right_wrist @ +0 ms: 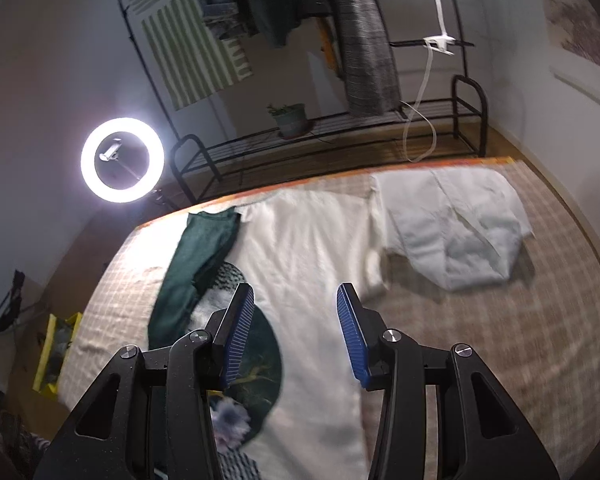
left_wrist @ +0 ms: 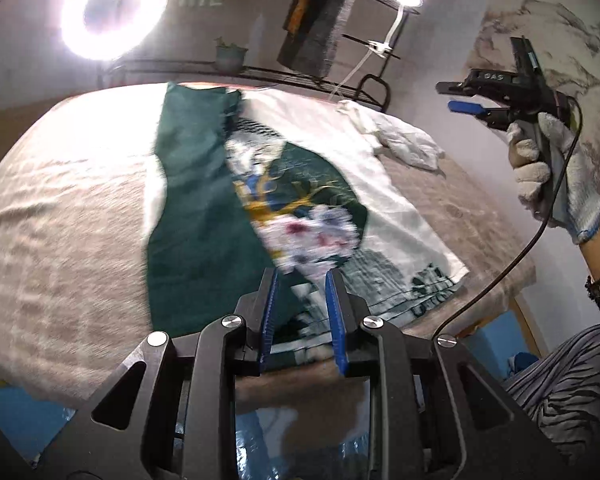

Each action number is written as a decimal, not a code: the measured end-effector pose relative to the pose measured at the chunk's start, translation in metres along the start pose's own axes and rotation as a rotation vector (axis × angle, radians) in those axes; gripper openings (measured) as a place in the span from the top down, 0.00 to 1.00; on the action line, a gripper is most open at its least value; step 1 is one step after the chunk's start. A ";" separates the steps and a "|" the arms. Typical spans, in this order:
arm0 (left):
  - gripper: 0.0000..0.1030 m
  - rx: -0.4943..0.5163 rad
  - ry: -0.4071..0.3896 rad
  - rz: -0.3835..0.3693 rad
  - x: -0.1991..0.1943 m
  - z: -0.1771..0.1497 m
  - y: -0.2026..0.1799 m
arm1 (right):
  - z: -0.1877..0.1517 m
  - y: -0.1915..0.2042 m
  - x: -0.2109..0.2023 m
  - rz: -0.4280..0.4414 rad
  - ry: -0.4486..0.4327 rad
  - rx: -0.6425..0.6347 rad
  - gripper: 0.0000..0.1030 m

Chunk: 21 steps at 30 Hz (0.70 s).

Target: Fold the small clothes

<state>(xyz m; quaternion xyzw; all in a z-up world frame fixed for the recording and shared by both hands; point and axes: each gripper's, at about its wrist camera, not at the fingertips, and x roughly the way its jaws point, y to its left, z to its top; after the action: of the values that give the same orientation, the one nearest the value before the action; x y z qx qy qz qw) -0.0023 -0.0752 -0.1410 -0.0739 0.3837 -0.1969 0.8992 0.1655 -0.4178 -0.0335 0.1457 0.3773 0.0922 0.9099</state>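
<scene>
Now lifted above the table (left_wrist: 60, 208): left gripper (left_wrist: 302, 280) with jaws narrowly parted, printed cloth between the pads, grip impossible to confirm. Right gripper (right_wrist: 296, 296) released, nothing between its jaws. Green-and-white shirt (right_wrist: 312, 264) spread flat mid-table, green sleeve folded across; white garment (right_wrist: 452, 228) crumpled at the far right.

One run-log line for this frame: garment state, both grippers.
green-and-white shirt: partly folded, flat on table | left gripper: low over hem, grip unclear | right gripper: open, empty, raised | white garment: untouched
</scene>
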 end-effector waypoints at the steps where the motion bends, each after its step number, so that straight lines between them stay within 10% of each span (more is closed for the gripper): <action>1: 0.78 0.018 0.003 -0.006 0.005 0.001 -0.010 | -0.002 -0.010 -0.001 -0.007 0.002 0.012 0.59; 15: 0.77 0.220 0.138 -0.187 0.102 -0.009 -0.156 | -0.027 -0.129 0.003 0.077 0.065 0.251 0.58; 21: 0.47 0.291 0.195 -0.166 0.142 -0.016 -0.191 | -0.027 -0.149 0.010 0.096 0.081 0.264 0.58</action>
<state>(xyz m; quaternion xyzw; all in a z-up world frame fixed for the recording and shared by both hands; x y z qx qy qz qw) 0.0185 -0.3069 -0.1919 0.0449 0.4291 -0.3299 0.8397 0.1615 -0.5499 -0.1084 0.2779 0.4153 0.0909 0.8614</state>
